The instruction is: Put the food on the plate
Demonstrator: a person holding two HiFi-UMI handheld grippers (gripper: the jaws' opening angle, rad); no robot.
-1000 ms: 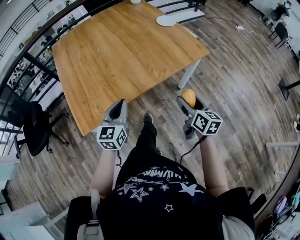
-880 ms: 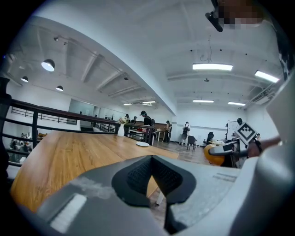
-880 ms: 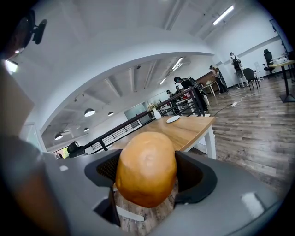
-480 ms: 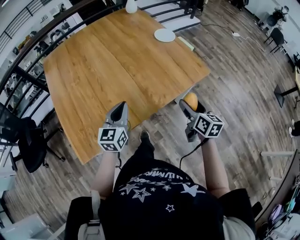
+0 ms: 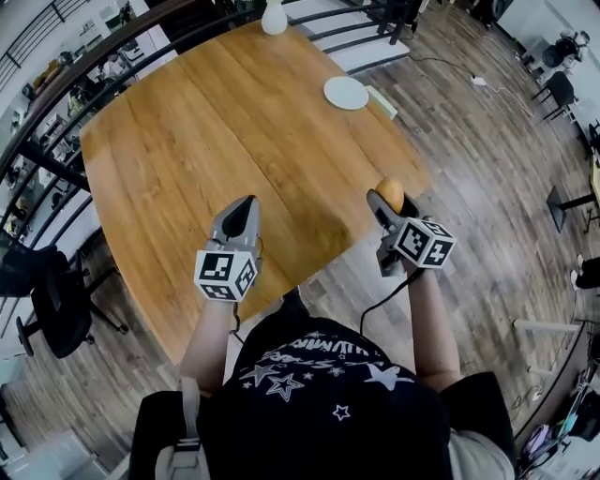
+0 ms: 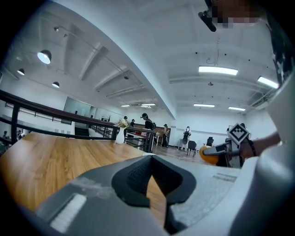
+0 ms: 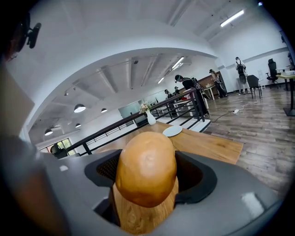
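Observation:
A round golden-brown bread roll (image 5: 390, 194) (image 7: 145, 168) sits between the jaws of my right gripper (image 5: 386, 201) (image 7: 150, 161), which is shut on it just over the near right edge of the wooden table (image 5: 216, 141). The roll (image 6: 207, 156) and the right gripper (image 6: 220, 151) also show at the right of the left gripper view. A white plate (image 5: 346, 92) (image 7: 172, 131) lies empty near the table's far right edge. My left gripper (image 5: 246, 204) (image 6: 152, 159) hovers over the near part of the table, shut and holding nothing.
A white vase (image 5: 274, 17) (image 6: 120, 136) (image 7: 150, 118) stands at the table's far edge by a black railing (image 5: 56, 94). A pale flat object (image 5: 382, 101) lies beside the plate. A black office chair (image 5: 47, 300) stands on the floor at the left. Several people stand far off.
The person has stepped toward the table. Both grippers, earlier over the floor short of the table's corner, are now over its near edge. The roll stays in the right gripper.

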